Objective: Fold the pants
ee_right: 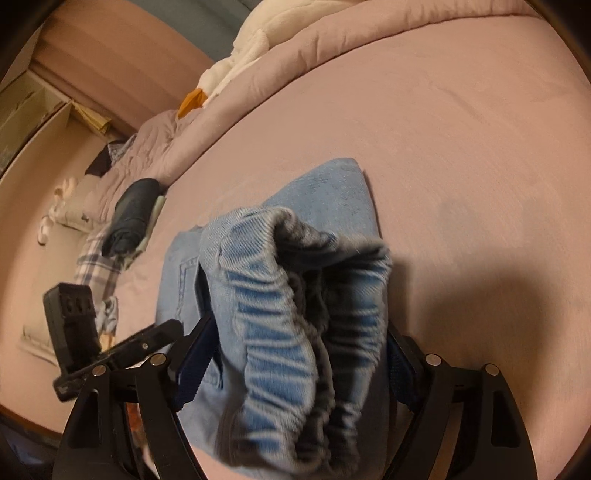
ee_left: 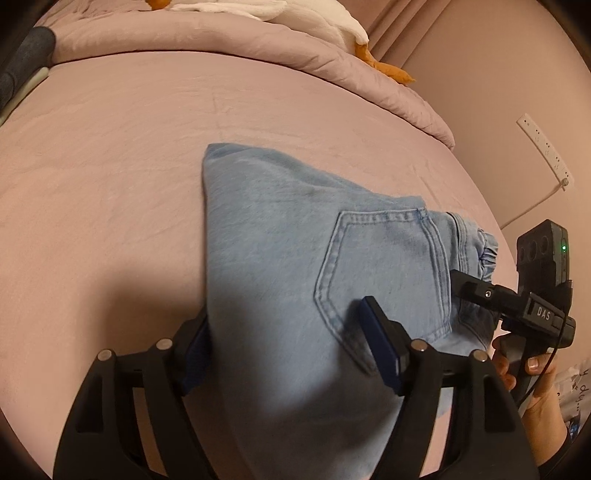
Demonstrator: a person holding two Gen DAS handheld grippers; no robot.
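Observation:
Light blue jeans [ee_left: 295, 258] lie folded on the pink bed sheet [ee_left: 110, 184], back pocket [ee_left: 384, 266] up. My left gripper [ee_left: 284, 350] is shut on the near edge of the jeans, its fingers either side of the denim. In the right wrist view my right gripper [ee_right: 299, 354] is shut on the gathered elastic waistband [ee_right: 306, 295] of the jeans and holds it bunched up over the rest of the cloth [ee_right: 332, 192]. The right gripper also shows in the left wrist view [ee_left: 461, 284], at the waistband end. The left gripper shows in the right wrist view [ee_right: 159, 332].
A rumpled pink duvet [ee_left: 258, 40] with a white and orange plush toy [ee_left: 332, 22] lies along the far side of the bed. A rolled dark garment [ee_right: 133, 210] and plaid cloth [ee_right: 96, 258] lie at the bed's edge. A white power strip [ee_left: 546, 151] hangs on the wall.

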